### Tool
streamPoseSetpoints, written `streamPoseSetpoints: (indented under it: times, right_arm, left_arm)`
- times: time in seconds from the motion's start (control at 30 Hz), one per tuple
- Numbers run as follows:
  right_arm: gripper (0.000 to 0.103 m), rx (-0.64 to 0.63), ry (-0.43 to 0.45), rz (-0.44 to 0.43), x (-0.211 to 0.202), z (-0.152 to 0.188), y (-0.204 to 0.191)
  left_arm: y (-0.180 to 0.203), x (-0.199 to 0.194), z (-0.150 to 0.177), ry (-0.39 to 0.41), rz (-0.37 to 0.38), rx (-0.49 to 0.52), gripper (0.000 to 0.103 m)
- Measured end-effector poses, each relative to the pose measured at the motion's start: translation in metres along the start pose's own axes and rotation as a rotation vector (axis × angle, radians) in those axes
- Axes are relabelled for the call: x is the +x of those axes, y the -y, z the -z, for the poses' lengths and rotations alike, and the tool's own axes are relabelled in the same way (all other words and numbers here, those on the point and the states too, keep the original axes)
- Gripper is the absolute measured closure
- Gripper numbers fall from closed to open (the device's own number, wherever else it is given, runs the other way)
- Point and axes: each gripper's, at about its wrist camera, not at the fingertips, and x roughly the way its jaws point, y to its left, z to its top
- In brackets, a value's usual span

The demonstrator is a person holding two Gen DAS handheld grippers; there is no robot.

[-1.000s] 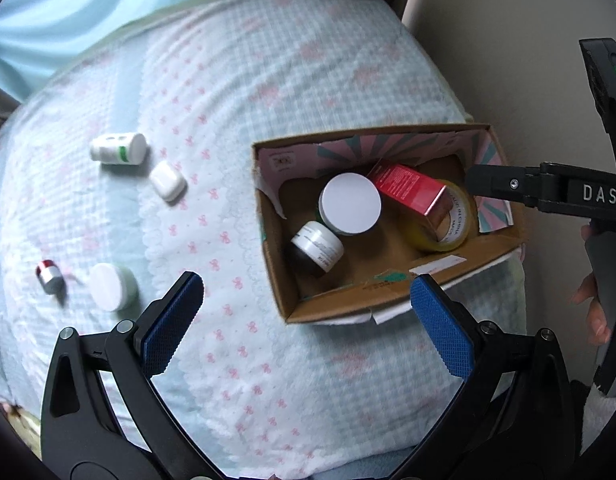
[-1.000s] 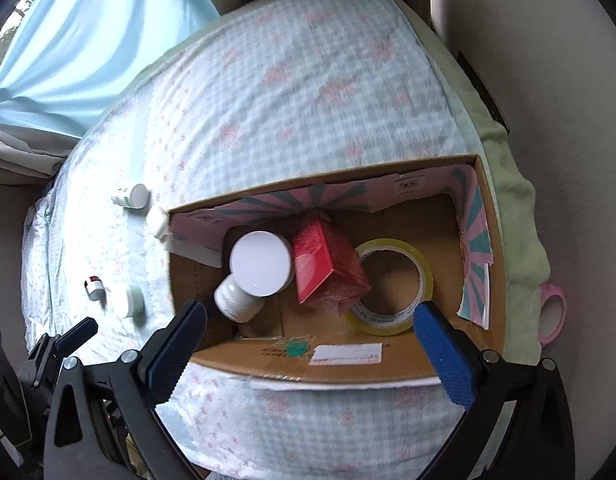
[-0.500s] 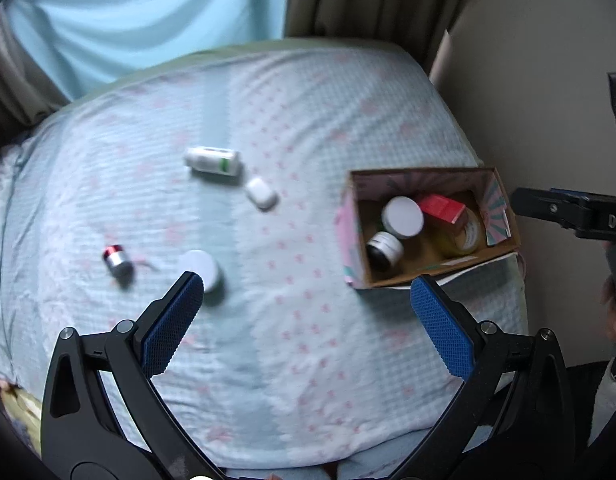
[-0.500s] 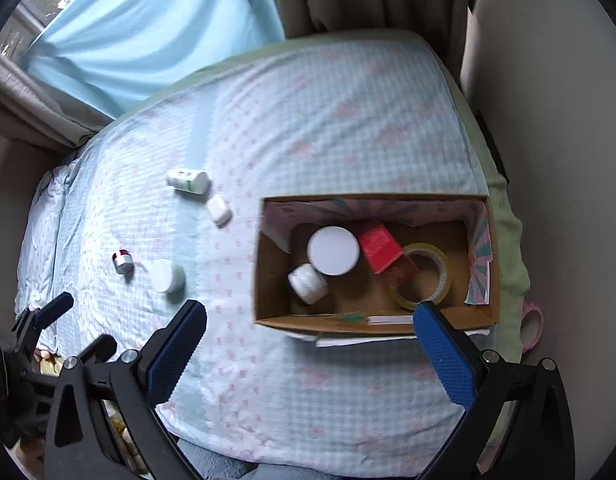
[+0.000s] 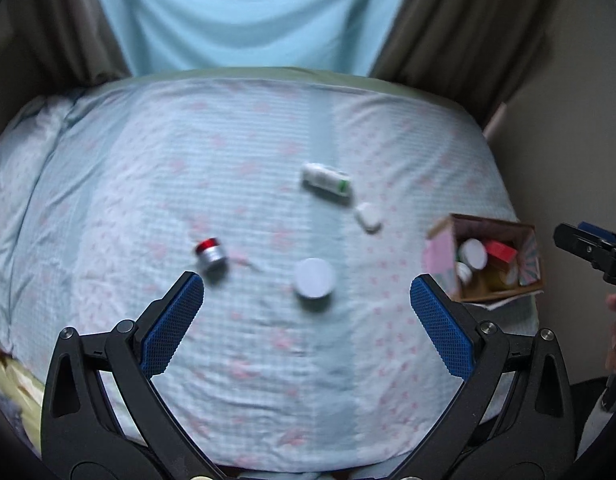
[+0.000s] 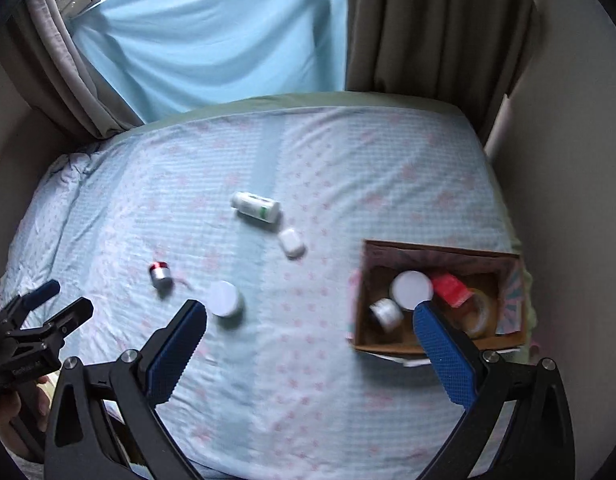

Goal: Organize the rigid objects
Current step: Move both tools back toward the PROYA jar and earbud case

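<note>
A cardboard box (image 6: 507, 264) stands at the bed's right edge, also in the left wrist view (image 5: 495, 288). It holds a white-lidded jar (image 6: 411, 289), a small jar (image 6: 384, 312), a red carton (image 6: 451, 289) and a tape roll (image 6: 480, 316). Loose on the bed lie a white bottle (image 5: 326, 182), a white case (image 5: 367, 217), a white round jar (image 5: 314, 278) and a red-capped silver jar (image 5: 210, 255). My left gripper (image 5: 307, 320) is open and empty, high above the bed. My right gripper (image 6: 309, 350) is open and empty, also high.
The bed has a light blue sheet with pink marks (image 6: 308, 360). A blue curtain (image 6: 212, 40) and brown drapes (image 6: 435, 28) hang behind it. A wall (image 6: 567, 160) runs along the right side.
Both grippers have pulled far back and up from the box, so the whole bed shows now. The left view has swung left toward the loose items. Nothing was picked up.
</note>
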Motion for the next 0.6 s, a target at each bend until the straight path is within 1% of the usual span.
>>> streamPoseSetpoints:
  times: [0.1, 0.13, 0.17, 0.23, 0.33, 0.43, 0.6]
  right_arm:
    - [0.000, -0.002, -0.009, 0.000, 0.013, -0.003, -0.026]
    - [0.000, -0.001, -0.010, -0.002, 0.019, -0.005, -0.035]
    - [0.000, 0.003, -0.006, -0.013, 0.024, -0.006, -0.044]
    - [0.000, 0.022, -0.002, -0.036, 0.036, -0.008, -0.058]
    - [0.000, 0.049, -0.008, -0.071, 0.059, -0.011, -0.074]
    - [0.000, 0.045, -0.027, -0.080, 0.082, -0.015, -0.085]
    - [0.000, -0.014, -0.081, -0.057, 0.127, -0.025, -0.088]
  left_arm:
    - [-0.040, 0.006, -0.001, -0.012, -0.017, -0.038, 0.000]
    - [-0.057, 0.011, -0.001, -0.017, -0.036, -0.057, 0.000]
    - [-0.066, 0.015, 0.000, -0.021, -0.048, -0.070, 0.000]
    - [-0.094, 0.031, 0.002, -0.049, -0.057, -0.120, 0.000]
    - [-0.124, 0.061, 0.010, -0.103, -0.068, -0.187, 0.000]
    - [-0.141, 0.091, 0.017, -0.139, -0.062, -0.238, 0.000]
    - [-0.148, 0.139, 0.023, -0.193, -0.067, -0.299, 0.000]
